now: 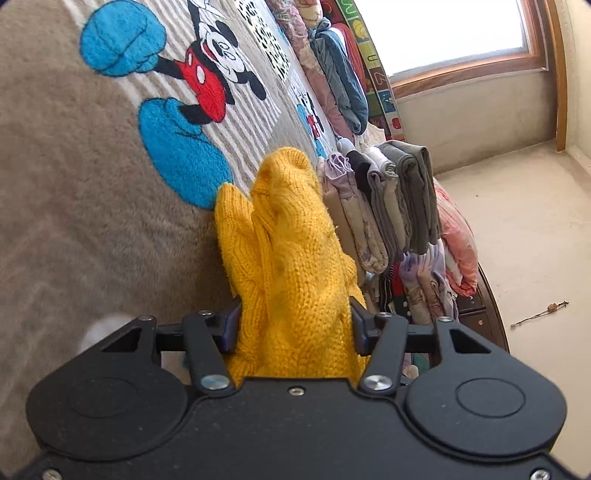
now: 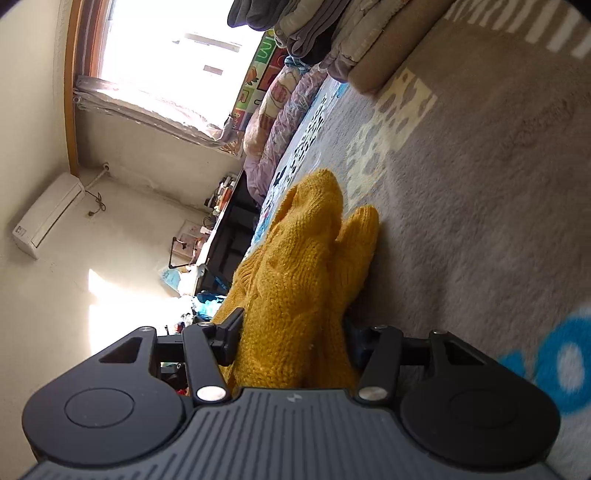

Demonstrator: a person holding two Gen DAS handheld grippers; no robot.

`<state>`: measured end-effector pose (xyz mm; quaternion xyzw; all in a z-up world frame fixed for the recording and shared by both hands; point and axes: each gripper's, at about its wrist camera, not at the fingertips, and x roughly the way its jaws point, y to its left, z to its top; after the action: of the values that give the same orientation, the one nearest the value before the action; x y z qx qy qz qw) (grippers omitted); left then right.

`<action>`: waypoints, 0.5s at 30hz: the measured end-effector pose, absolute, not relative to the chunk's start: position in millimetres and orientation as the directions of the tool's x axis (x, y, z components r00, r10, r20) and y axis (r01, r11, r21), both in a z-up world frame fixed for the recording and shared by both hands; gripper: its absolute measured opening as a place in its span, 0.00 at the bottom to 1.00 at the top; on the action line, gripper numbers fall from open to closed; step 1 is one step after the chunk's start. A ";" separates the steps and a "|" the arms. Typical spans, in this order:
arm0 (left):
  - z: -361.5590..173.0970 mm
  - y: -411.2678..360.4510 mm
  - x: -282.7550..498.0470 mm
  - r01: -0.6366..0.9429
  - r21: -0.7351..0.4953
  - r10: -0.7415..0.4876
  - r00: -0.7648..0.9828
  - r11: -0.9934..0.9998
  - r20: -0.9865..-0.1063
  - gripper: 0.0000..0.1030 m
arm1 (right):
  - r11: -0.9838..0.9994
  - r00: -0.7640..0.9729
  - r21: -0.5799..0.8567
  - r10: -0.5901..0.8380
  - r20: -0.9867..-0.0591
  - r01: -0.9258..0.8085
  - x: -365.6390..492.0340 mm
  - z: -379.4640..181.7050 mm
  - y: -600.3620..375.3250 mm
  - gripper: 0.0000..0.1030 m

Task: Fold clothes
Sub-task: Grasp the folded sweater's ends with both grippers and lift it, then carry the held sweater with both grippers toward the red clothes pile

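A yellow cable-knit sweater [image 1: 288, 243] lies bunched on the beige Mickey Mouse blanket [image 1: 74, 192] that covers the bed. My left gripper [image 1: 293, 325] is shut on a thick fold of the sweater, which fills the gap between the jaws. The sweater also shows in the right wrist view [image 2: 306, 258], where my right gripper [image 2: 291, 336] is shut on another thick fold of it. The fingertips of both grippers are hidden in the knit. Both views are rolled sideways.
A stack of folded clothes [image 1: 388, 199] stands just beyond the sweater and shows in the right wrist view [image 2: 325, 33] too. Rolled bedding [image 1: 332, 66] lines the bed's far side. A window [image 2: 166, 51], a wall heater [image 2: 48, 214] and a dark cabinet [image 2: 229, 236] lie beyond.
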<state>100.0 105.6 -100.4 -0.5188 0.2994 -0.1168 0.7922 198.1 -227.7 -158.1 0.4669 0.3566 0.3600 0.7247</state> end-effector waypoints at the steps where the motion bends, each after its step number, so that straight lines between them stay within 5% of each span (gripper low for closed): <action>1: -98.3 104.5 86.9 -0.121 -0.895 -0.493 0.799 0.429 -0.344 0.52 | 0.288 0.483 0.938 0.860 -0.167 -0.190 187.3 -156.0 -229.2 0.53; 4: -103.9 102.4 57.1 -0.133 -0.884 -0.484 0.795 0.449 -0.365 0.53 | 0.266 0.464 0.936 0.876 -0.135 -0.229 155.1 -147.3 -234.7 0.53; 6: -117.0 100.7 48.1 -0.190 -0.837 -0.456 0.766 0.513 -0.453 0.60 | 0.330 0.471 0.926 0.856 -0.212 -0.182 138.5 -157.8 -236.6 0.57; 8: -123.0 104.7 44.7 -0.183 -0.842 -0.471 0.759 0.508 -0.450 0.64 | 0.388 0.477 0.906 0.837 -0.269 -0.169 128.0 -165.5 -237.6 0.51; 11: -108.9 106.2 36.4 -0.173 -0.815 -0.433 0.776 0.553 -0.458 0.80 | 0.393 0.488 0.902 0.832 -0.265 -0.179 121.3 -157.1 -240.5 0.69; 15: -115.8 107.4 27.3 -0.187 -0.803 -0.421 0.772 0.565 -0.476 0.81 | 0.408 0.498 0.896 0.822 -0.276 -0.177 114.0 -158.1 -246.3 0.67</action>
<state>27.3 107.4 -115.8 -0.4607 0.3300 -0.0713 0.8208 114.0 -246.3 -158.1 0.4306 0.3749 0.3327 0.7505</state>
